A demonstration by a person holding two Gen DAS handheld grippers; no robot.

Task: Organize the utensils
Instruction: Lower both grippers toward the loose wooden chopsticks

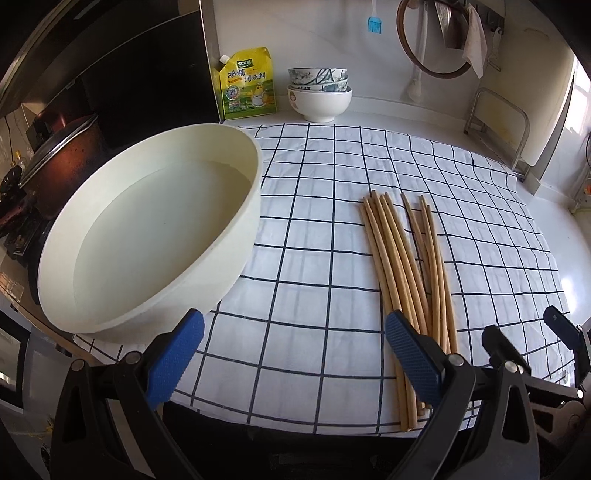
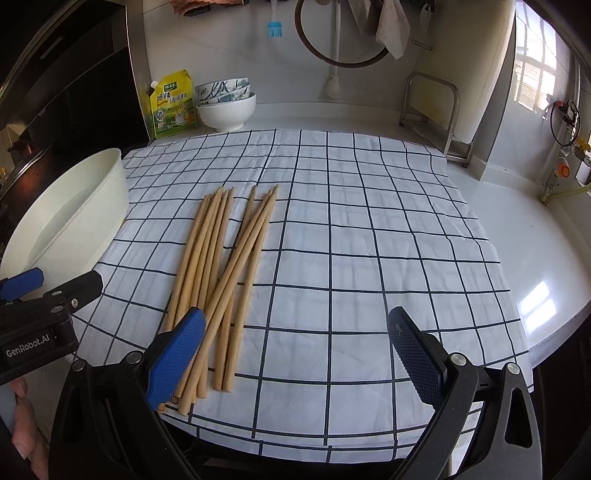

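Roughly ten wooden chopsticks (image 2: 221,273) on the desk, in two loose bundles; exact number unclear where they overlap. One checked cloth (image 2: 369,229). One wide cream basin (image 1: 155,229) at the left. Three stacked bowls (image 1: 319,92) at the far edge, two patterned and one white. One yellow pouch (image 1: 247,85). One blue brush (image 1: 373,23). Two grippers: left gripper (image 1: 295,321), right gripper (image 2: 297,315).

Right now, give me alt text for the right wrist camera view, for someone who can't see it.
A loose bundle of wooden chopsticks lies on a white checked cloth on a kitchen counter, just ahead of the open right gripper. A large cream basin sits at the left, with the left gripper in front of it; stacked bowls stand by the back wall.
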